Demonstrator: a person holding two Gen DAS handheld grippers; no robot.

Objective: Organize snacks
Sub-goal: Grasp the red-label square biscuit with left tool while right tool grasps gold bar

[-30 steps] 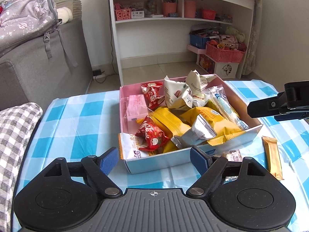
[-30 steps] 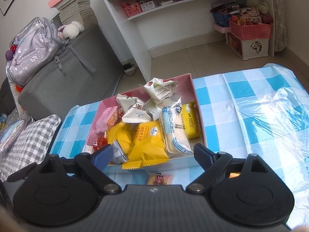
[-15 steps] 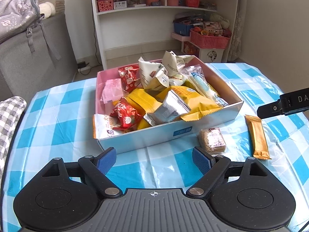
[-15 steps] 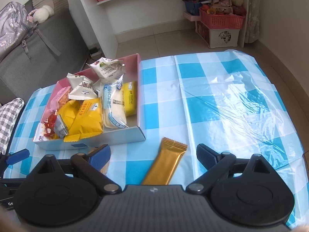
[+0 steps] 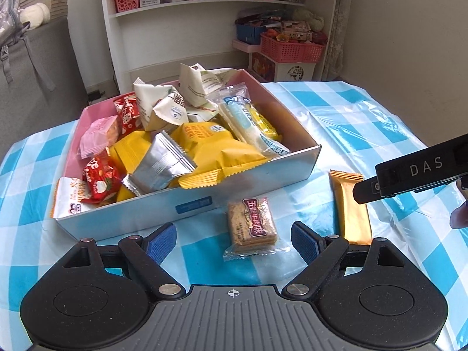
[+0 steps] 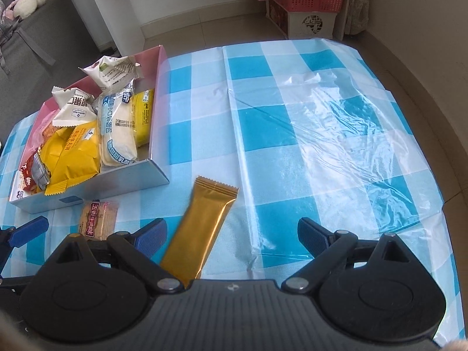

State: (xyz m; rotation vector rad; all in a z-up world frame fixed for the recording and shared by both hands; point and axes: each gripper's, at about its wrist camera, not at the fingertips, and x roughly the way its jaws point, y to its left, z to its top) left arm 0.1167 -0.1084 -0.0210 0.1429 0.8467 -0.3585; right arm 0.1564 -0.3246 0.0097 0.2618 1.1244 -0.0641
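Observation:
A cardboard box (image 5: 242,180) with pink inner walls holds several snack packs; it also shows in the right wrist view (image 6: 128,180). A brown cracker pack (image 5: 251,223) lies on the cloth in front of the box, between my left gripper's open fingers, and shows in the right wrist view (image 6: 98,219). A gold bar wrapper (image 5: 349,206) lies to its right. My left gripper (image 5: 232,241) is open and empty. My right gripper (image 6: 232,235) is open and empty, with the gold bar (image 6: 201,228) by its left finger.
A blue-and-white checked tablecloth (image 6: 307,117) covers the table, glossy and wrinkled on the right. A white shelf unit (image 5: 222,14) and a red basket (image 5: 289,48) stand behind the table. A grey sofa (image 6: 44,38) is at the left.
Both grippers have pulled back from the box and lowered. The cracker pack and the gold bar have come into view in front of them. The right gripper has swung right.

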